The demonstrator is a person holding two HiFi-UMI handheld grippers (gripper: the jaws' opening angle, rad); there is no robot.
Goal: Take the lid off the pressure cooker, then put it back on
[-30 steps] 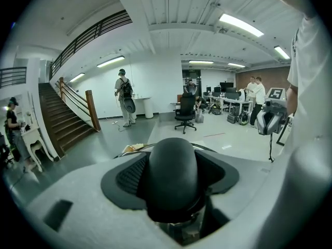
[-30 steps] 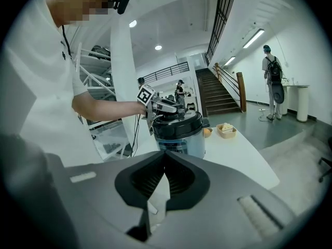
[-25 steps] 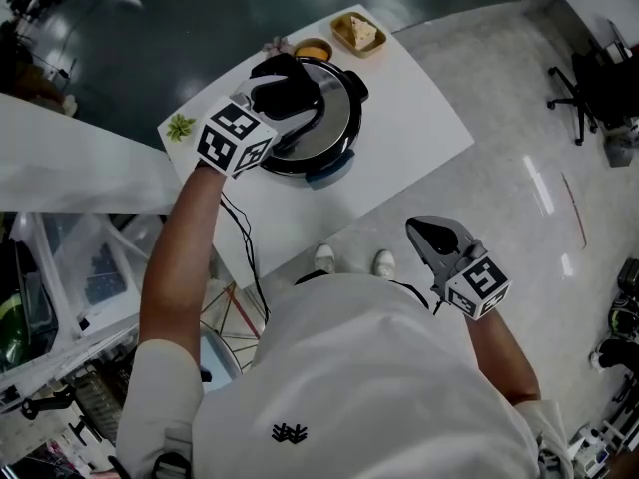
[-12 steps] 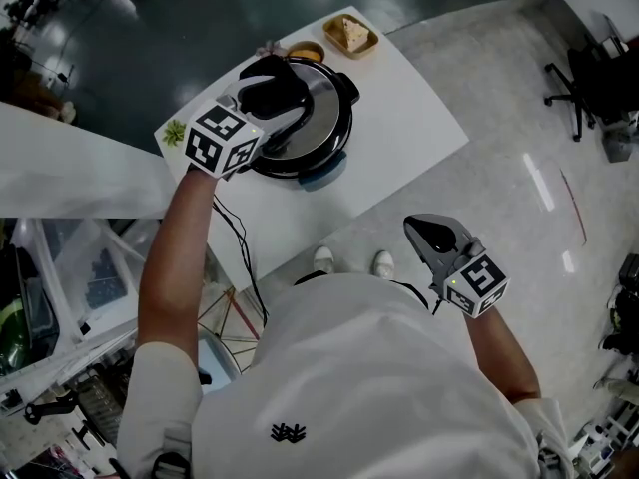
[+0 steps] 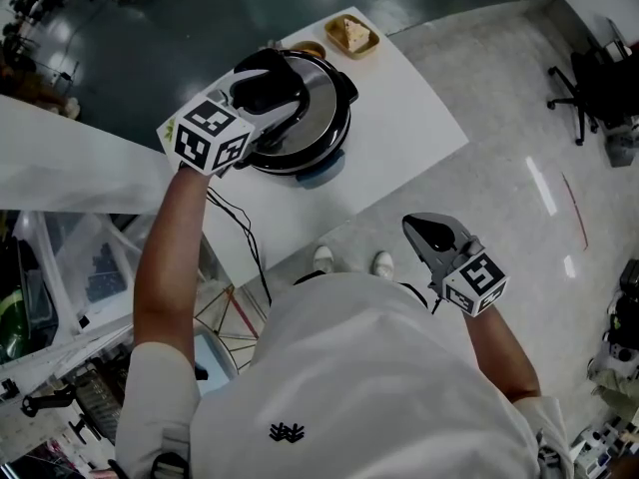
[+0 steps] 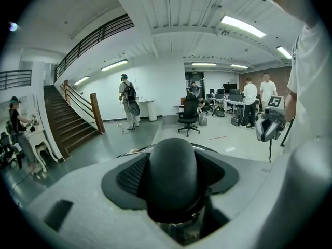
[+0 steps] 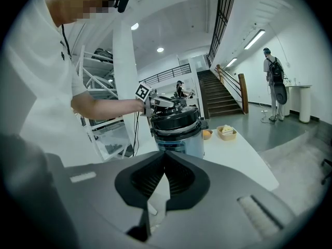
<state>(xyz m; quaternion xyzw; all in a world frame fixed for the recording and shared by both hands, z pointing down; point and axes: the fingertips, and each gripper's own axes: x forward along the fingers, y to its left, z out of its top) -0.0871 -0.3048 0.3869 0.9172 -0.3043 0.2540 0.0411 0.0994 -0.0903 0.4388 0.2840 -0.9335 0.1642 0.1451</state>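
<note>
The left hand-held gripper (image 5: 266, 88) pinches the knob (image 6: 174, 178) of the lid (image 5: 321, 106) to lift it. The right hand-held gripper (image 7: 165, 165), pressed together and empty, waits at five o'clock from it.

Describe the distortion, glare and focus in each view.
Head view: sharp, with glare streaks on the floor. Left gripper view: strong fisheye bending, dark corners, ceiling lights blown out, close lid knob slightly soft. Right gripper view: same fisheye; pressure cooker crisp.

Open office-like lab hall: staircase (image 6: 72, 123), swivel chair (image 6: 189, 115), desks with monitors (image 6: 228, 95), ceiling strip lights (image 6: 246, 26), polished floor (image 5: 519, 118).
</note>
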